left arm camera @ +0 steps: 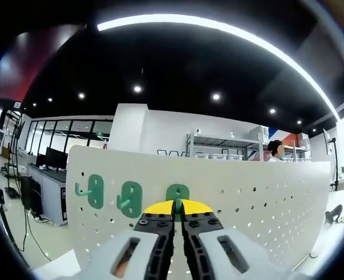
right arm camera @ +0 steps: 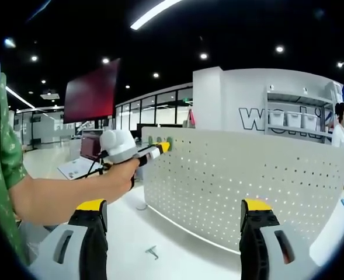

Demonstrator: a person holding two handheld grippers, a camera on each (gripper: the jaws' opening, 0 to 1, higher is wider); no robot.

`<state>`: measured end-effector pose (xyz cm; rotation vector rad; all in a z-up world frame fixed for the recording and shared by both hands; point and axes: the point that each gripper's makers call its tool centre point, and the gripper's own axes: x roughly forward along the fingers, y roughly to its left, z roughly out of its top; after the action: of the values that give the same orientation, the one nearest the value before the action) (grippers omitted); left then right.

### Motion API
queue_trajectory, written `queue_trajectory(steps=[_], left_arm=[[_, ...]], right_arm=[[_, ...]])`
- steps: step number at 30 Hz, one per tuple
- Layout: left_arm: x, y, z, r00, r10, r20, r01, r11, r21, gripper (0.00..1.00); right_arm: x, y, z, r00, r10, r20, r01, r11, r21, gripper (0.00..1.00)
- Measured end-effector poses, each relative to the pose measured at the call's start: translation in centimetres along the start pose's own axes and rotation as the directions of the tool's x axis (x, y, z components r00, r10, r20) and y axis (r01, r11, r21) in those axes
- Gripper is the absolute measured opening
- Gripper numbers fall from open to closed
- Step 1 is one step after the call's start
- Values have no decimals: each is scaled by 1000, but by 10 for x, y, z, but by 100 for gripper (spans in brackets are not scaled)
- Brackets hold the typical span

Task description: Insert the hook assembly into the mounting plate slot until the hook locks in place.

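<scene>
- The left hand-held gripper point(left arm camera: 177, 217) has its yellow-tipped jaws closed on a green hook assembly point(left arm camera: 177, 195), pressed up against the white pegboard mounting plate point(left arm camera: 259, 198).
- Two more green hooks point(left arm camera: 96, 191) point(left arm camera: 129, 199) already sit on the plate, in a row just to the left of the held one.
- In the right gripper view, the left hand-held gripper point(right arm camera: 160, 148) meets the upper left corner of the mounting plate point(right arm camera: 242, 181), guided by the person's hand point(right arm camera: 122, 175).
- The right hand-held gripper point(right arm camera: 174, 219) hangs wide open with nothing between its jaws, well apart from the plate.
- A small metal part point(right arm camera: 152, 252) lies on the white desk point(right arm camera: 131, 233) in front of the plate.
- To do this step well, I judge the hook should stay square to the plate and level with its neighbours, then be pushed steadily along the slot until it seats. Release only once it holds.
- Tilting could jam the tabs, and the free-standing plate may slide back.
</scene>
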<state>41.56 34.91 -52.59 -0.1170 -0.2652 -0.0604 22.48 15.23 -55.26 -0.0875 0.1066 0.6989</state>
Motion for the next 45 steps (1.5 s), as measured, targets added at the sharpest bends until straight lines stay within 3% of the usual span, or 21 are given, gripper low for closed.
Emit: queue_trajectory(steps=[13,23,34,45], left_arm=[[8,3,-6,998,9,-54,-5,997,76,4],[9,3,-5,999,14,-43,-9,992,125,4],[10,4,-5,999,7,-46,-2,993,116,5],[8,-4,-5,999,-12,-50,18,992,127,16]], right_arm=[[-2,-2,-2,1000,-3,0,3,1000,6,96],[-1,-2,-2,1000,-3,4,3,1000,12,96],[-2,-3,-1,1000,-5,6,5,1000,9,96],[-2,-3,0,1000,-3,8,3,1000,8,96]])
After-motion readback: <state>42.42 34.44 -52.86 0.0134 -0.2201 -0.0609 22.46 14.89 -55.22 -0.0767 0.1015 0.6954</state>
